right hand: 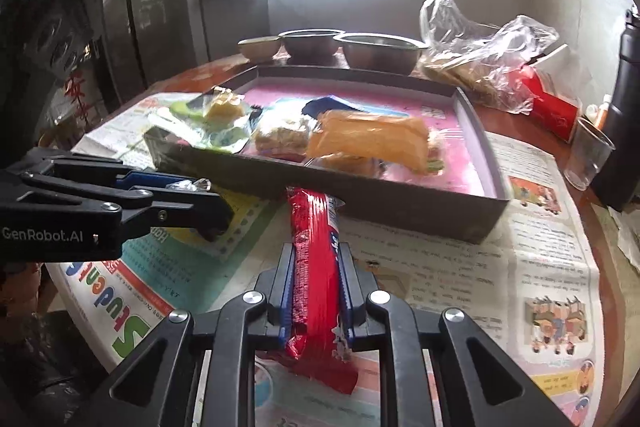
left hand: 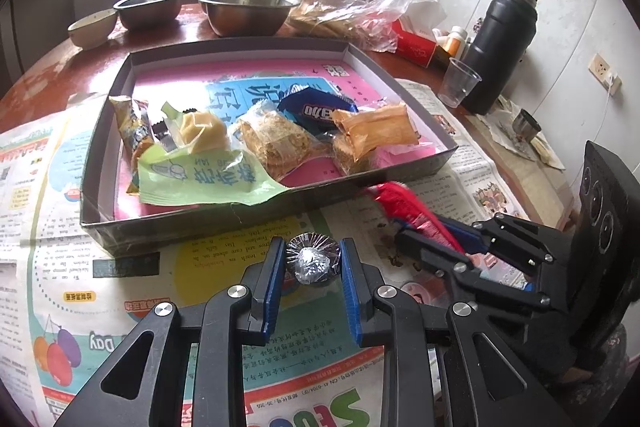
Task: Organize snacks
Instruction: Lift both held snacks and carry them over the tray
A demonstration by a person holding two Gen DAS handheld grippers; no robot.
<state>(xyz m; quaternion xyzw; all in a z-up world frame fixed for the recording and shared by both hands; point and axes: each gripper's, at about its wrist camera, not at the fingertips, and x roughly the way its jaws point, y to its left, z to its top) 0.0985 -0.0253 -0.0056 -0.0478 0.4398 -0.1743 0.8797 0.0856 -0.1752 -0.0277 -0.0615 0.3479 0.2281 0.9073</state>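
1. left gripper (left hand: 312, 261): narrow, blue pads closed on a foil-wrapped sweet (left hand: 313, 263), held over the newspaper (left hand: 224, 327) just off the tray's near edge.
2. right gripper (right hand: 316, 267): narrow, clamped on a red snack packet (right hand: 314, 267); packet runs lengthwise between the fingers, far end touching or nearly touching the tray's near wall.
3. cardboard tray (left hand: 168, 223): on the newspaper, holding a green-wrapped cake (left hand: 200, 163), a clear-wrapped crispy bar (left hand: 274, 143), a blue packet (left hand: 316, 107), an orange packet (left hand: 376, 131), all along its near half.
4. far table edge: two steel bowls (left hand: 248, 11), plastic bag (left hand: 348, 7), black flask (left hand: 500, 43).
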